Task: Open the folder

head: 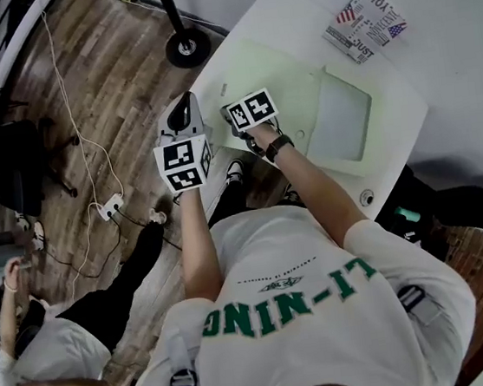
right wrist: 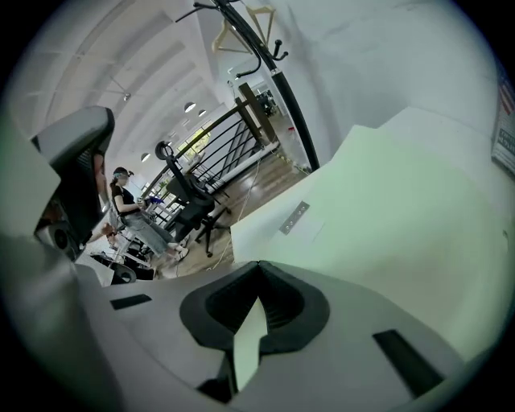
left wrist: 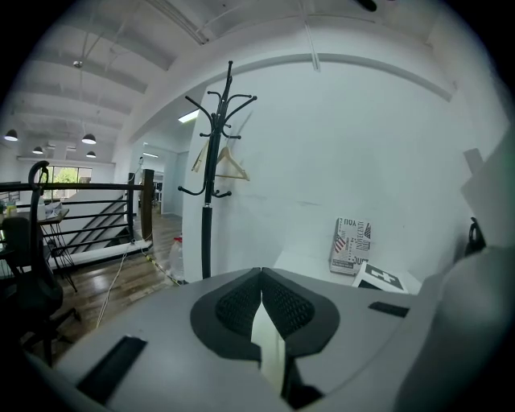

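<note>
A pale green folder lies flat on the white table, with a lighter panel on its right half. My right gripper hovers over the folder's near left part, pointing steeply down, shut and holding nothing. In the right gripper view the closed jaw tips stand above the green cover, near a small strip at its edge. My left gripper hangs off the table's left corner over the floor, also shut and empty. Neither gripper touches the folder.
A booklet with stars-and-stripes print lies at the table's far right corner and shows in the left gripper view as well. A coat stand rises left of the table, base on the wooden floor. Cables and a power strip lie left.
</note>
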The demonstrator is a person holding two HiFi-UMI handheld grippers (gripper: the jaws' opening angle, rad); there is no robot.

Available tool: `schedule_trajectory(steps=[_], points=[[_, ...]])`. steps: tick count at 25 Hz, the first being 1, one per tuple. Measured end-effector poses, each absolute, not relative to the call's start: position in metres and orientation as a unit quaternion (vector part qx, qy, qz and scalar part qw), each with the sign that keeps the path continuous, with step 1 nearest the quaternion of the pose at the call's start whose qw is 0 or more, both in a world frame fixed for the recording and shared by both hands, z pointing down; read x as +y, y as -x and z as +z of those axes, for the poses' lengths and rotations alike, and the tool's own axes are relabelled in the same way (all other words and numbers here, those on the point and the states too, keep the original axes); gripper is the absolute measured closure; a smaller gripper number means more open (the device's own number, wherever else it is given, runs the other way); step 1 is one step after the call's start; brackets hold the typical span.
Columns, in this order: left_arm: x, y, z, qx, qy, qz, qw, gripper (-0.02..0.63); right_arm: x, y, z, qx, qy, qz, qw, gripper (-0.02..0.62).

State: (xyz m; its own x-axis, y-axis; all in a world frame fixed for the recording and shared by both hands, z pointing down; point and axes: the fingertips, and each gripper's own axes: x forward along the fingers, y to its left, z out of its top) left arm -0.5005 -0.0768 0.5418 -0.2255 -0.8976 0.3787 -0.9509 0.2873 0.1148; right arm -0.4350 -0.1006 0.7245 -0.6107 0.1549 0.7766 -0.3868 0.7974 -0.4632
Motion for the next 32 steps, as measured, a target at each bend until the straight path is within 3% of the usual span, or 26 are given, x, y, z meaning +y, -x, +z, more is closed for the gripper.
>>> schedule_trajectory(steps=[6,14,22,32], points=[[-0.069,0.511,0.547,-0.782,-0.588,0.069,0.193,0.592,-0.09,0.433,0.759,-0.827,-0.077,0.298,0.471,0.58],[-0.075,0.502,0.544,-0.779,-0.593,0.075,0.191,0.592,-0.095,0.429,0.761,-0.837,-0.077,0.294,0.455,0.58],[-0.1,0.47,0.525,-0.763,-0.617,0.078,0.175,0.591,-0.115,0.402,0.698,-0.865,-0.088,0.311,0.383,0.58],[-0.156,0.379,0.49,-0.715,-0.679,0.086,0.141,0.591,-0.172,0.303,0.604,-0.901,-0.173,0.289,0.273,0.58]])
